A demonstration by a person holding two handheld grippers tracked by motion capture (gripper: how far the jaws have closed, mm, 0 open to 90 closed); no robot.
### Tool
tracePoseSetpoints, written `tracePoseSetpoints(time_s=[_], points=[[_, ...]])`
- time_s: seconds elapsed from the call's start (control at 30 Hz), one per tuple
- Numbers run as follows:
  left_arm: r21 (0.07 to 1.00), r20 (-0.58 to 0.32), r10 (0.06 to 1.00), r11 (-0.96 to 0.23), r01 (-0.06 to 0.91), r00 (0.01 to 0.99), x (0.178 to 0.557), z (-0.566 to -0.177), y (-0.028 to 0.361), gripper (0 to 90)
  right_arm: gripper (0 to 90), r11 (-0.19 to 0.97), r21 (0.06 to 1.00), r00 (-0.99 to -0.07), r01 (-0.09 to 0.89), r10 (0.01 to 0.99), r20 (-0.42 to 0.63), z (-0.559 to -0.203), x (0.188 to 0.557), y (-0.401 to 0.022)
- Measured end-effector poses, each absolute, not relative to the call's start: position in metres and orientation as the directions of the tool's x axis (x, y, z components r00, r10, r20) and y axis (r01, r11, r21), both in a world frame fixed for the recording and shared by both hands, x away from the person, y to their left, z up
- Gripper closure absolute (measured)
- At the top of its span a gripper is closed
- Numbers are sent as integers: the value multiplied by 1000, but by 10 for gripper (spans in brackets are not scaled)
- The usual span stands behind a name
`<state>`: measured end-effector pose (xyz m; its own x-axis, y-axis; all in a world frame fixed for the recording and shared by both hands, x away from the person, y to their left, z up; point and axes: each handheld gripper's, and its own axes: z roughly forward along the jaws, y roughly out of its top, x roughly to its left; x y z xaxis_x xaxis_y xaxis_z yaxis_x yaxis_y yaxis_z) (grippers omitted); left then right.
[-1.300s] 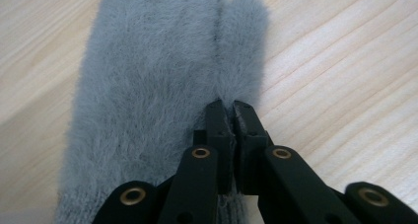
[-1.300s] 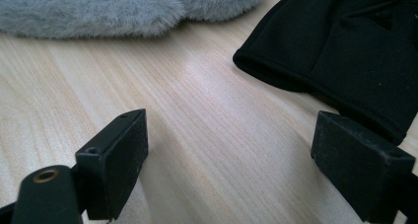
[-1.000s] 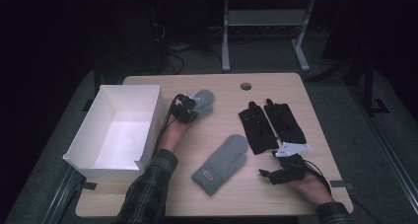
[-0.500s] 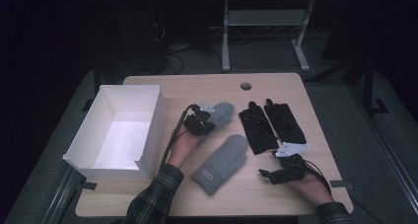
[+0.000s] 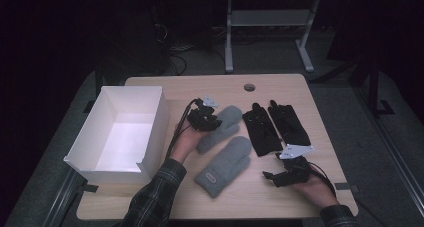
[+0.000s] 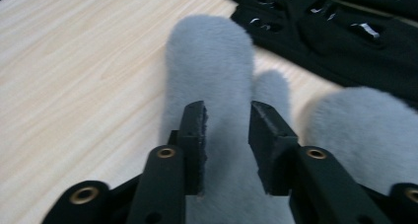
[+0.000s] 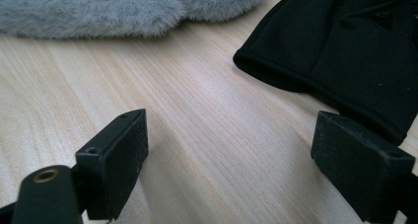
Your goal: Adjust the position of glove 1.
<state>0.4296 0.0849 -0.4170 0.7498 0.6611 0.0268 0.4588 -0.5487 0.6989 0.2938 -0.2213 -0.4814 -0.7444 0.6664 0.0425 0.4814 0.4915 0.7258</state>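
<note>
two grey mittens lie mid-frame. the upper grey mitten point(image 6: 209, 81) stretches straight ahead of the left gripper point(image 6: 227, 135), whose jaws have just been opening around it, pads loose. the right gripper point(image 7: 231, 160) gapes empty, lower right.

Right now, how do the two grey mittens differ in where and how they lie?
The far grey mitten lies under the left gripper, whose jaws have just been opening and now stand apart over it. The near grey mitten lies free of both grippers. The far one sits closer to the black gloves; the near one reaches closer to the table's front edge. Both are fluffy, flat and angled alike.
</note>
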Motion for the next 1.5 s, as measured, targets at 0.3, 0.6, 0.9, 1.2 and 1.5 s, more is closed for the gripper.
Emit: tracePoseSetpoints(time_s=[0.3,0.6,0.9,1.2,1.5], points=[[651,17,631,-596,470,776,447,-442,87,605,141,499,726,-749,474,661,34,-482,294,-222],[645,-13,615,-598,477,788,451,-457,89,653,141,500,726,-750,473,661,34,-482,294,-222],[645,-15,626,-589,486,780,449,-454,89,840,141,499,725,-750,474,661,35,-482,294,-222],[686,-94,657,-502,527,748,442,-428,100,849,141,500,725,-751,473,660,34,-482,294,-222],[713,-138,647,-461,529,750,421,-395,112,851,141,501,725,-750,473,661,33,-482,294,-222]])
